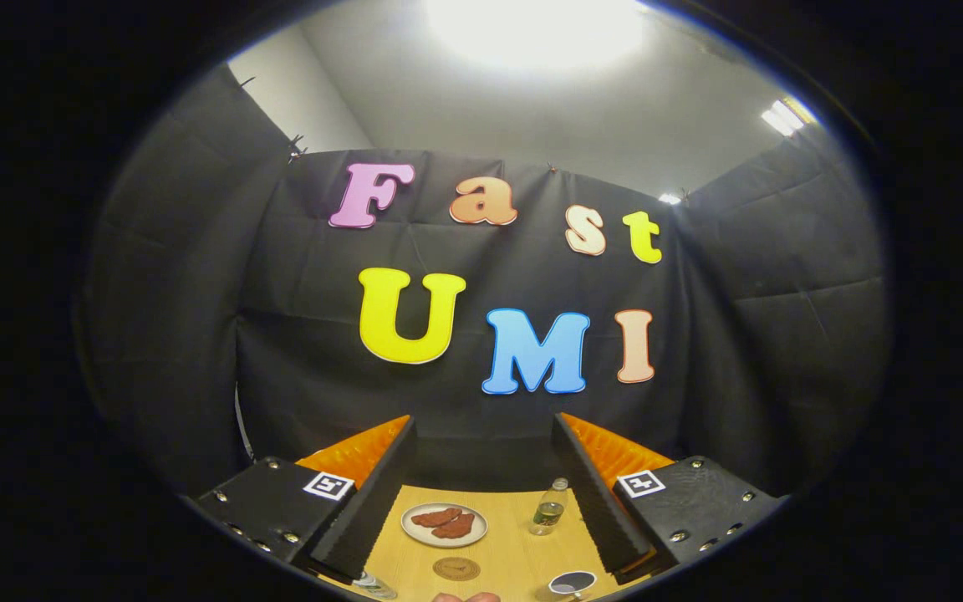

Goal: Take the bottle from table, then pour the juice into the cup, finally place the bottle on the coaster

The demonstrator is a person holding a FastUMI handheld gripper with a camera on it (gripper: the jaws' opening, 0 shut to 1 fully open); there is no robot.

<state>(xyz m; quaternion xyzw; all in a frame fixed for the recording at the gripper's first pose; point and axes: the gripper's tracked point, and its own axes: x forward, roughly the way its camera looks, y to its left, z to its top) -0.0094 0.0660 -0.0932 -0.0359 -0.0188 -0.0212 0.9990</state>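
Observation:
My gripper (481, 431) is held high above the wooden table (511, 548), open, with nothing between its fingers. Far below, seen between the fingers, a small clear bottle (549, 507) with a pale cap stands upright close to the right finger. A round brown coaster (456, 568) lies nearer to me, in the middle of the table. A cup (571, 584) with a dark inside stands to the right of the coaster, at the near edge.
A white plate (444, 525) with two reddish-brown pieces lies left of the bottle, behind the coaster. Another clear object (374, 585) lies by the left finger's base. Fingertips of a person's hand (466, 597) show at the near edge. Black cloth walls the booth.

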